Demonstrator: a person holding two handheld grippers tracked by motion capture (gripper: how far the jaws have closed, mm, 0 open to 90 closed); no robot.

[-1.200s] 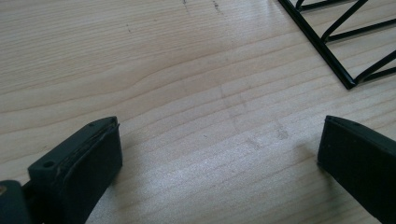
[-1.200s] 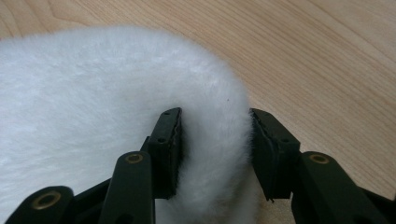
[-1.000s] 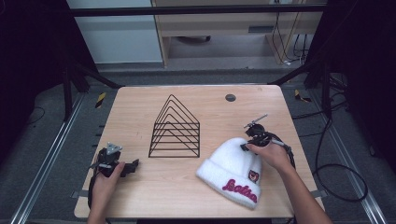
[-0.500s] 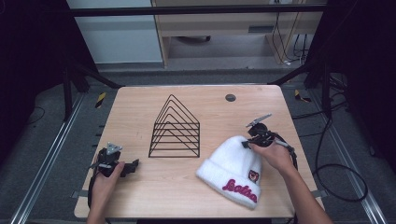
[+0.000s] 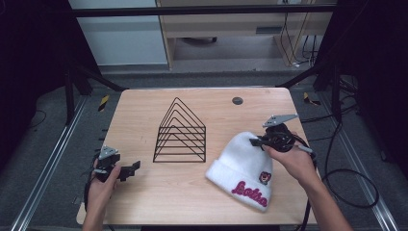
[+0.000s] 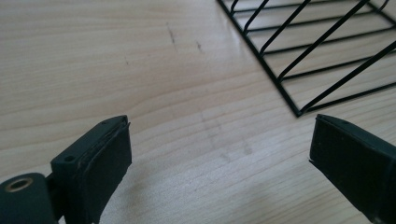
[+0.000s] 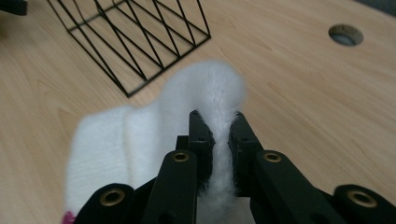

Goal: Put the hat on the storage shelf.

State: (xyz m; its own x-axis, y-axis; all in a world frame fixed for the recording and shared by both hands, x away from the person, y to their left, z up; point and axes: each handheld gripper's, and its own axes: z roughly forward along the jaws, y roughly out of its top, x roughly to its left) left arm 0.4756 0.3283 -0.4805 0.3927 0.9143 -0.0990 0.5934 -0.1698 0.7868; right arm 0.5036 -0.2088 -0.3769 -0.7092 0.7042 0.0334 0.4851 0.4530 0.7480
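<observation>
From the high view I see the right claw [image 5: 256,142] at centre right of the frame, clamped on the crown of the white beanie [image 5: 243,168]; in the right gripper view my two black pads pinch a raised fold of the beanie [image 7: 205,107], fuzzy knit bulging up between and beyond them, so this claw is gripping the hat. The rest of the hat lies on the tabletop [image 5: 144,120] toward the lower right of the high view; it is soft, ribbed at the folded cuff, with pink embroidered lettering [image 5: 249,193] along that cuff and a small dark round patch [image 5: 264,177] above it.

The black wire rack [image 5: 180,132] stands at the middle of the high view, just left of the hat and apart from it; it is a row of thin triangular wire frames on a rectangular base, with nothing in its slots that I can see. In the right gripper view the rack [image 7: 135,37] sits in the upper left, beyond the lifted fold.

The left claw [image 5: 131,168] is at the lower left of the high view, its jaws spread wide over bare pale wood-grain with nothing between them; they have just eased a little inward. A round grommet hole [image 5: 237,100] sits near the tabletop's upper edge.
</observation>
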